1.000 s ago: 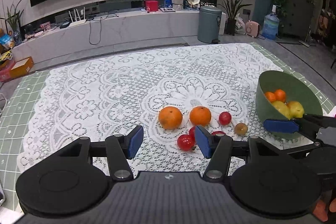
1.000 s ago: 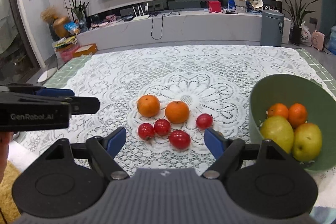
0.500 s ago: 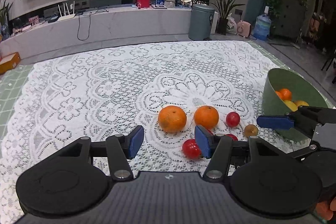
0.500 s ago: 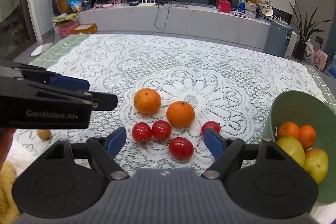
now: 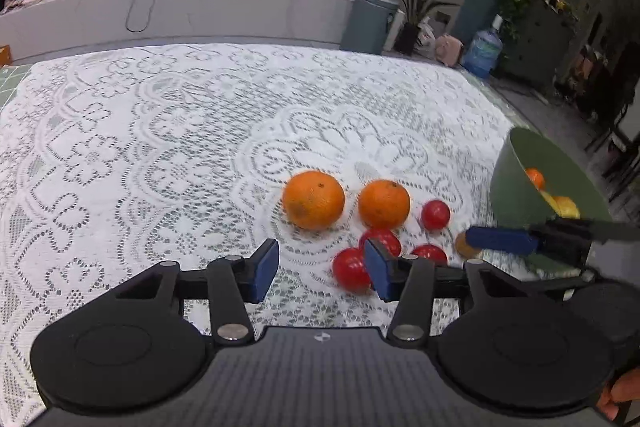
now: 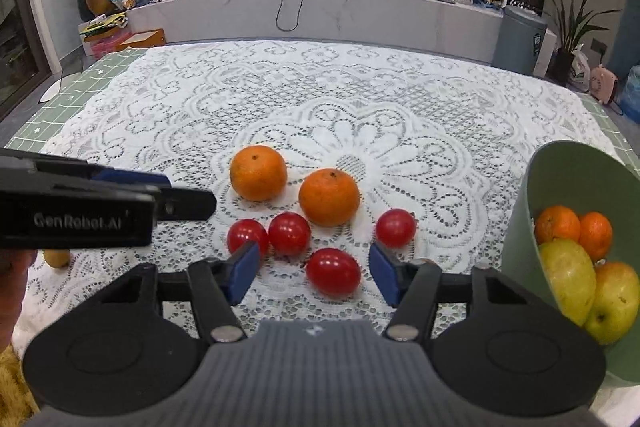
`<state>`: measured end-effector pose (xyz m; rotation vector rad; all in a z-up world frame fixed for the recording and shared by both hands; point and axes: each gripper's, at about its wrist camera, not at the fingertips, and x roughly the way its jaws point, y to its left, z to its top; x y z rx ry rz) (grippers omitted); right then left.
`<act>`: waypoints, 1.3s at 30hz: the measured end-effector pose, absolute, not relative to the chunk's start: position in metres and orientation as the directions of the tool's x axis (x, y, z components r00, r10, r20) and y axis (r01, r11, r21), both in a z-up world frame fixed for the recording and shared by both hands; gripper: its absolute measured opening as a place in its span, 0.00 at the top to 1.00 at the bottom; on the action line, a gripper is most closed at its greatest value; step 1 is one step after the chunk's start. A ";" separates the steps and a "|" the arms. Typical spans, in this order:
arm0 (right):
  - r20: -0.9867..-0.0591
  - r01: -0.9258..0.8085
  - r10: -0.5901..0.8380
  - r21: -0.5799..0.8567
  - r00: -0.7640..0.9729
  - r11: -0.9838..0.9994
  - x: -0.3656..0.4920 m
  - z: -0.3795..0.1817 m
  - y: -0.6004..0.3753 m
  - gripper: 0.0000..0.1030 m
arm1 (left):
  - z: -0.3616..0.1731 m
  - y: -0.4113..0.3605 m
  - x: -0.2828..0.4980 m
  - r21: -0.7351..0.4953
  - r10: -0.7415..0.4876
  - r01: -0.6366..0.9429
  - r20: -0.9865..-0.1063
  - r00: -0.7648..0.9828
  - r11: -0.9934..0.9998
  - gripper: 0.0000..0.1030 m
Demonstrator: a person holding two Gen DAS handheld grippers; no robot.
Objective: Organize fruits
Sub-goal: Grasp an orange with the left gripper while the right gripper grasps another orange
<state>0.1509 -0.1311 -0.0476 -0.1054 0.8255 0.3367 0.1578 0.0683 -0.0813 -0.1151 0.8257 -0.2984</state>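
White lace covers the table (image 6: 160, 115). Both grippers, left (image 5: 320, 273) and right (image 6: 310, 273), hover apart-jawed, just narrowing, gripping nothing. Tomatoes (image 6: 333, 271) beside oranges (image 6: 329, 197), bowl (image 6: 576, 179) near: tomatoes look thin-skinned, slick, soft, so pinch gently across the middle.

Two orange oranges (image 6: 259, 172) and red tomatoes (image 6: 333, 271) on white floral lace cloth (image 6: 360, 99); green bowl (image 6: 576, 171).
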 end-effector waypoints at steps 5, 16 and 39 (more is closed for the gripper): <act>-0.732 -0.277 0.241 0.074 0.637 0.958 0.155 -0.048 -0.141 0.52 | -0.085 0.067 0.161 -0.219 -0.291 0.192 -0.698 0.655 0.957 0.45; -0.713 -0.242 0.246 0.111 0.656 0.964 0.182 -0.052 -0.140 0.60 | -0.091 0.069 0.193 -0.282 -0.307 0.150 -0.675 0.671 0.948 0.45; -0.744 -0.289 0.247 0.075 0.621 0.954 0.209 -0.073 -0.119 0.58 | -0.115 0.068 0.219 -0.365 -0.359 0.118 -0.711 0.605 0.923 0.45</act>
